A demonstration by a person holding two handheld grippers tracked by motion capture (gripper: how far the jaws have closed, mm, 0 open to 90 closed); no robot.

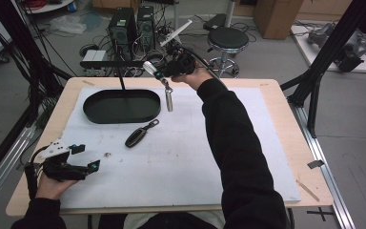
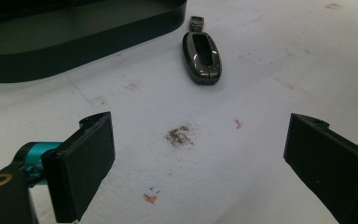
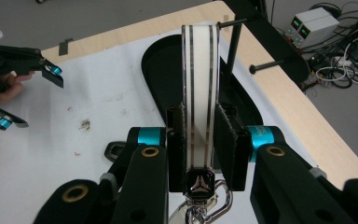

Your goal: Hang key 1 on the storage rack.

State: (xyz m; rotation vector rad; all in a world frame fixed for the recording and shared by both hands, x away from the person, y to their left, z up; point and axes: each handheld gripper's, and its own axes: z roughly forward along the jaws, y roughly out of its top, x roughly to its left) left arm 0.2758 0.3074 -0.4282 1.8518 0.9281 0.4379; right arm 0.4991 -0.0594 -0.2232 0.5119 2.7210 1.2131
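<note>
My right gripper is raised over the table's far side, just right of the black oval tray. It is shut on a white key fob with dark stripes, which stands up between the pads. A metal ring and a silver cylinder dangle below it. A dark key fob lies flat on the white mat, seen close in the left gripper view. My left gripper rests near the table's front left corner, open and with nothing in it.
A black post with a crossbar rises from the tray's far rim, close to the raised gripper. A small dark smudge marks the mat ahead of the left gripper. Black frame struts stand to the right of the table.
</note>
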